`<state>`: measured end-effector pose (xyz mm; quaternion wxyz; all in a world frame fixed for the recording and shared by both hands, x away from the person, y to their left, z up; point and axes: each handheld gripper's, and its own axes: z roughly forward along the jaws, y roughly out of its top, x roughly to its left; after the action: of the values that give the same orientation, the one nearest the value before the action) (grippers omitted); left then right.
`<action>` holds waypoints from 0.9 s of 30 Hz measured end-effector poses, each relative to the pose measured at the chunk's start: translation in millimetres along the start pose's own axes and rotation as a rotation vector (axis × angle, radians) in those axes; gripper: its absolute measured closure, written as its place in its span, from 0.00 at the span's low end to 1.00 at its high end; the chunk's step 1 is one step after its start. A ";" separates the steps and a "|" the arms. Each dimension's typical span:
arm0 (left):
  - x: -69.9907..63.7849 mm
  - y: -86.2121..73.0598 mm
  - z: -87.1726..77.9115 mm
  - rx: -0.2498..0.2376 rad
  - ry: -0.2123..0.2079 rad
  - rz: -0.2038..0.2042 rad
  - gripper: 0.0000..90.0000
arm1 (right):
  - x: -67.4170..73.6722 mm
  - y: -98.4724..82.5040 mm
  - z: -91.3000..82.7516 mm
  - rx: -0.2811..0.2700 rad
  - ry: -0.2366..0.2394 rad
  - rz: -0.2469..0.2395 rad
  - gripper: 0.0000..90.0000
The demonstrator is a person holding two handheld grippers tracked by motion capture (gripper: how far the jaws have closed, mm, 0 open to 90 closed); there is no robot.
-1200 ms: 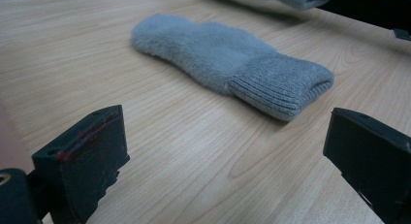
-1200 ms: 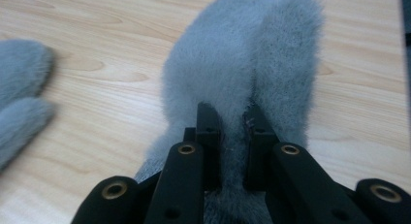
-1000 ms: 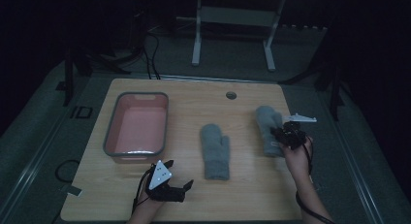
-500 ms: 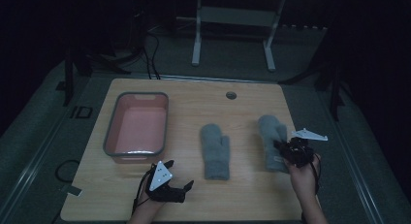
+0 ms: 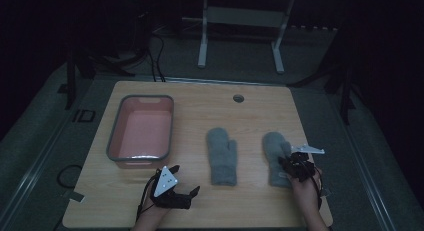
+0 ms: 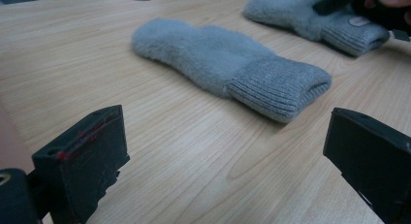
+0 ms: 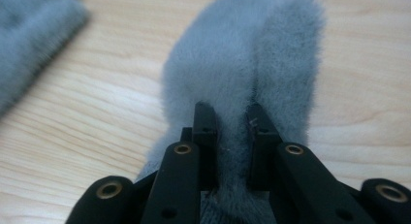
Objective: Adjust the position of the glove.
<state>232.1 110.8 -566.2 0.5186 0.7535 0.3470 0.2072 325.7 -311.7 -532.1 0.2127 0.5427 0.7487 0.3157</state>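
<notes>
**Right claw pinching a ridge of the right mitten**

From the high view I see my right gripper sitting on the near part of the right mitten, close to the table's right edge, but from up there I cannot make out the jaws. The right gripper view settles it: the two black jaws stand nearly together with a raised fold of grey fleece squeezed between them, the rest of the mitten running away ahead of the claw along the wood. They have eased a touch wider just now, with the fold between them.

My left gripper rests near the front edge, jaws spread wide and holding nothing. Its own view looks low across the wood at the left mitten, cuff toward the camera, lying well ahead of the jaws. The high view adds a pink bin beyond the left gripper.
</notes>
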 end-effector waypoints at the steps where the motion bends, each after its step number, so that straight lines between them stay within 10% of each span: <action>1: 0.4 0.1 -0.3 0.000 0.001 0.000 0.03 | -0.3 -1.5 2.4 0.007 0.003 0.001 0.85; 13: 1.2 0.3 -0.7 -0.003 0.002 -0.008 0.03 | -0.4 -0.7 -0.8 0.019 0.025 0.006 0.48; 21: 0.7 0.6 -1.4 -0.004 0.000 -0.007 0.03 | 1.3 -7.1 5.7 0.000 -0.058 0.036 0.48; 27: 0.3 0.6 -1.2 -0.006 -0.003 -0.009 0.03 | 6.4 -13.7 10.0 -0.036 -0.072 0.027 0.69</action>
<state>231.7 111.7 -565.1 0.5223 0.7508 0.3487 0.2047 321.0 -306.1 -548.7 0.2450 0.5600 0.7273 0.3120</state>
